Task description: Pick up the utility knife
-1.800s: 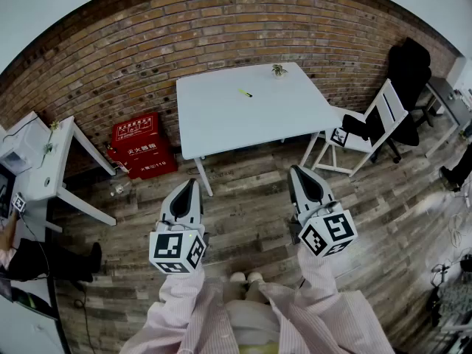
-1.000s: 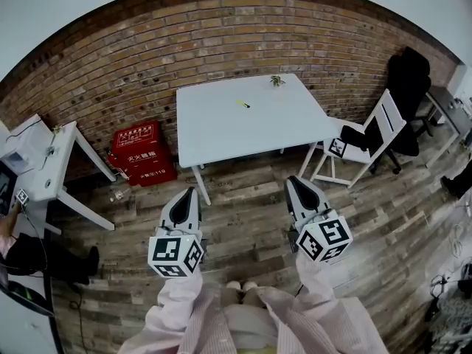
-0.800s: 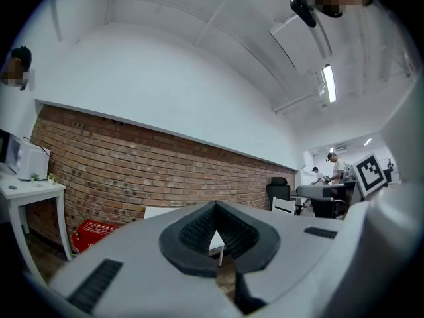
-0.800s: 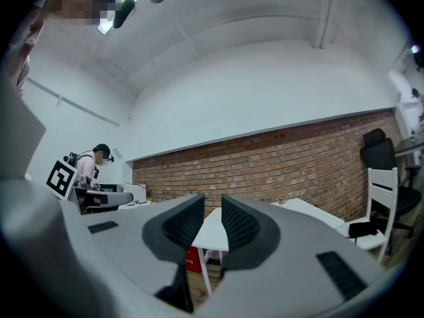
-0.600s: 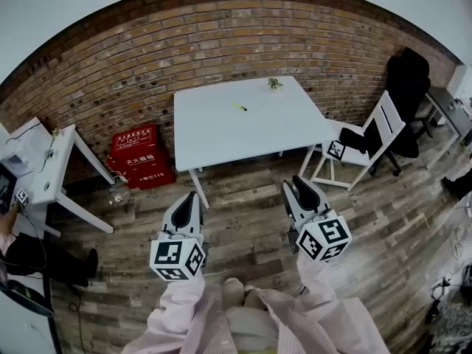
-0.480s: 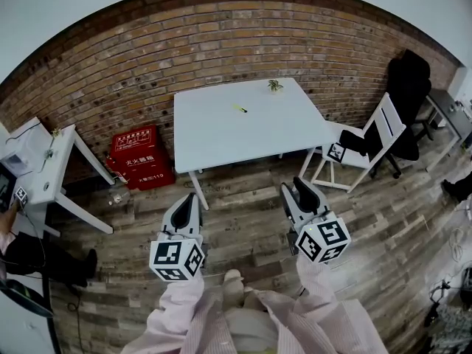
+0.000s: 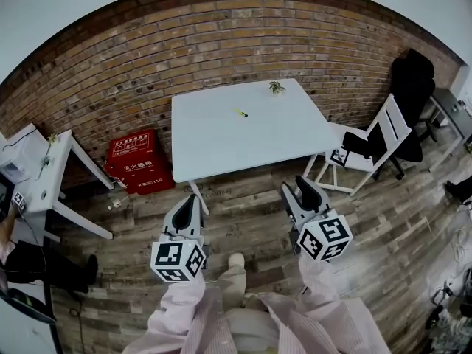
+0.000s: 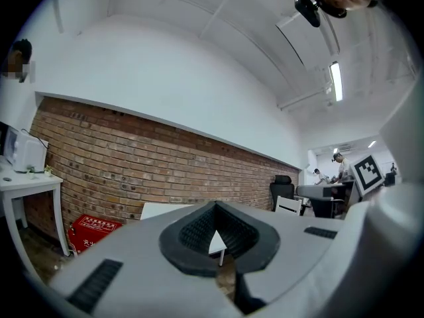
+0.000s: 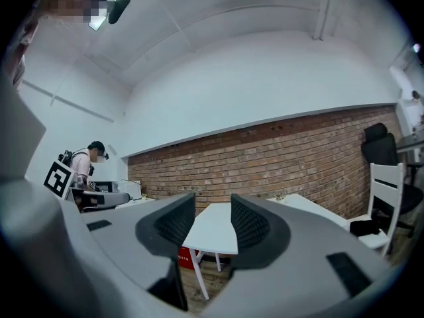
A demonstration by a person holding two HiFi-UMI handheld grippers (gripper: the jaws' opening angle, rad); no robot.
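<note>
The utility knife [image 7: 240, 112], small and yellow-green, lies on the white table [image 7: 221, 142] toward its far side. Both grippers are held level over the wooden floor, well short of the table's near edge. My left gripper [image 7: 190, 200] is shut with nothing in it; in the left gripper view its pads [image 8: 199, 225] meet at the tip. My right gripper [image 7: 297, 187] is opening, its jaws apart with nothing between them. The right gripper view shows the table [image 9: 305, 205] past the right gripper [image 9: 212, 220]. I cannot make out the knife in either gripper view.
A small potted plant [image 7: 276, 87] stands at the table's far edge. A red box [image 7: 134, 160] sits on the floor left of the table, against the brick wall. A white folding chair [image 7: 369, 135] and black office chair [image 7: 411, 72] stand at right, a white desk [image 7: 37, 168] at left.
The right gripper's jaws have opened from shut. Both grippers and the person have moved toward the table, one foot stepping forward. The left gripper stays shut.
</note>
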